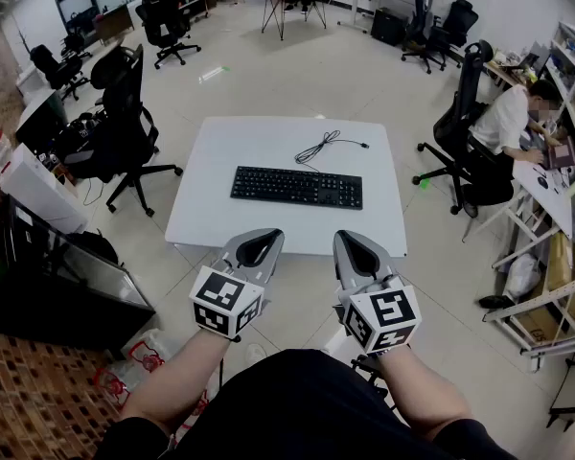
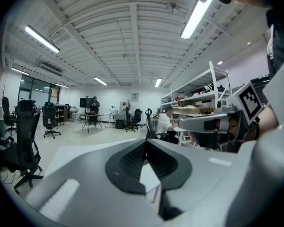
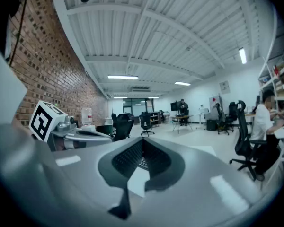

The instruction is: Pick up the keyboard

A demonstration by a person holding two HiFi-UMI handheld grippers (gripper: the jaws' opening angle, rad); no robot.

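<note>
Fingers [image 2: 125, 167] closed on nothing, left gripper [image 1: 262, 238] and right gripper [image 1: 356, 241] held before the table [image 1: 211, 161] bearing the keyboard [image 1: 297, 187].

Grey left hand-held gripper [image 1: 260, 239], right hand-held gripper [image 1: 355, 241], black-and-white marker cubes [image 1: 227, 300], black clothes [image 1: 307, 405]

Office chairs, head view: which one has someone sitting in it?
The black chair right of the white table: a person in a white shirt sits there. The others hold nobody.

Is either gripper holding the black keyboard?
No, the black keyboard lies on the white table, apart from the left gripper and right gripper, both shut and empty.
</note>
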